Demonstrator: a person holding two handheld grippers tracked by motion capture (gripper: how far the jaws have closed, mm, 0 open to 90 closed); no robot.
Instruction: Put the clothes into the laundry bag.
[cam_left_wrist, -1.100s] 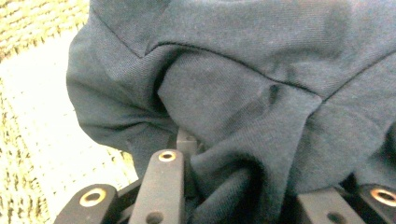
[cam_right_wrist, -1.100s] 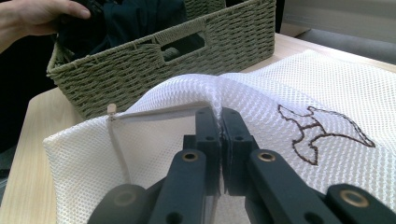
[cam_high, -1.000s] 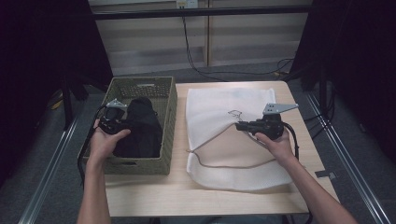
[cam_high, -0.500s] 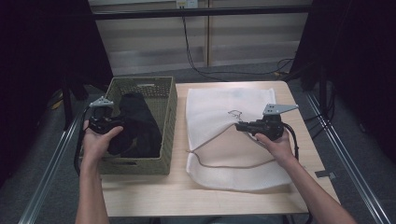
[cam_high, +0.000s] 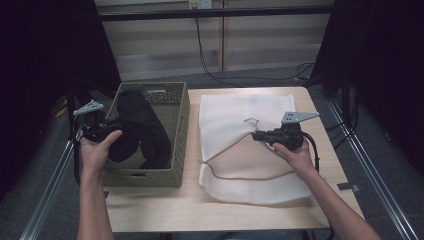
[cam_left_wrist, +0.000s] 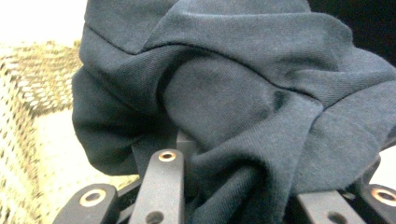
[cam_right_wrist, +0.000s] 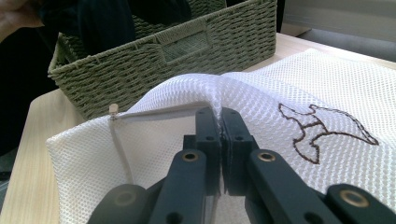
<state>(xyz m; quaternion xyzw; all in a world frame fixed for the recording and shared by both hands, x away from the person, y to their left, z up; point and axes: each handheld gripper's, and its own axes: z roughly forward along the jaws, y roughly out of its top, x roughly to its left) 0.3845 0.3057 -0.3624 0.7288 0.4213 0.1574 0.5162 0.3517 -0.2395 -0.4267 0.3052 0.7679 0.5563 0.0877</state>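
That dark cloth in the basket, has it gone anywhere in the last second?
The left gripper, shut on the dark garment, has drawn it up and out over the basket's left rim. The right gripper has kept still, pinching up the white mesh bag's open edge.

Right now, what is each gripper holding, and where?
Left gripper: bunched fold of the dark garment. Right gripper: upper edge of the mesh bag's opening.

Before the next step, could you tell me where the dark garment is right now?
In the high view the dark garment is at the left, pinched by the left gripper and draped over the woven basket, beside the white mesh bag.
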